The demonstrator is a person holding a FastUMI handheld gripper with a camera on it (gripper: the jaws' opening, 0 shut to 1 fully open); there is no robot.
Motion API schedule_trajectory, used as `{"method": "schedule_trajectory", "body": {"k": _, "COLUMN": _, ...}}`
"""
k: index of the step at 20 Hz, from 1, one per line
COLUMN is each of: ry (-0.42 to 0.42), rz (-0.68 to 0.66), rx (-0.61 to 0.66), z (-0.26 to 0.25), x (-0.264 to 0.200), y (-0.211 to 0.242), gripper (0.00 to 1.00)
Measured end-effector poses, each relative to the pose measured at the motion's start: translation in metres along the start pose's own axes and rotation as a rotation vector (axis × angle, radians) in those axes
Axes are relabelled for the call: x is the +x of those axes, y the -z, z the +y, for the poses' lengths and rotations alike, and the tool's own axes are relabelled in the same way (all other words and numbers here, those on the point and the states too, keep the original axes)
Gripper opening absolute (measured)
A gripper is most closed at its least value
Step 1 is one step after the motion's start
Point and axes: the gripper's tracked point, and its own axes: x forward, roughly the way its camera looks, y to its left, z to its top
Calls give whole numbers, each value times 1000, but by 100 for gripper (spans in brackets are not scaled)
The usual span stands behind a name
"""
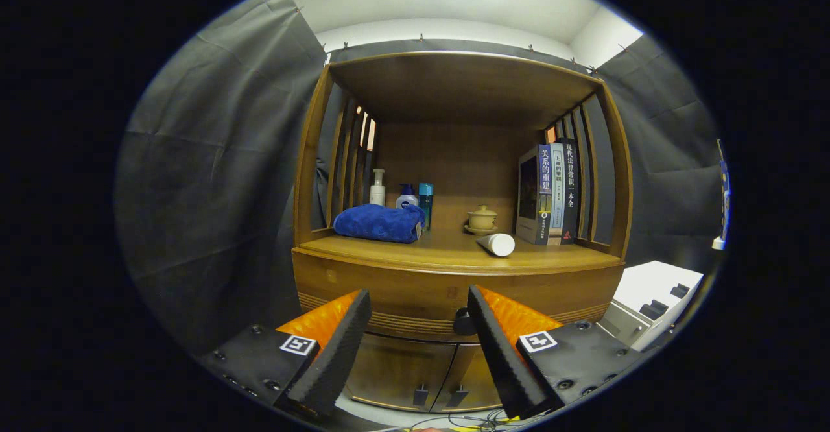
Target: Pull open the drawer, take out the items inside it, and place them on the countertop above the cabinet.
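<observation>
Facing the closed drawer point(415, 289), the gripper point(418, 305) holds its jaws spread, knob point(463, 322) between them.

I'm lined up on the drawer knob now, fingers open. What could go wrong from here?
1. The gripper is open, but the drawer knob sits close by one finger, not centred; closing now may only clip it.
2. The white tube lies on its side near the countertop edge; a jerky pull might roll it off.
3. The blue towel, teacup and books limit placing space.
</observation>
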Motion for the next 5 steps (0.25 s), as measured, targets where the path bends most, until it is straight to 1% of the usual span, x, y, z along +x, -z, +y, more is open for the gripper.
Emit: {"method": "schedule_trajectory", "body": {"k": 5, "ry": 0, "rz": 3, "rx": -1, "z": 0, "x": 0, "y": 0, "gripper": 98}}
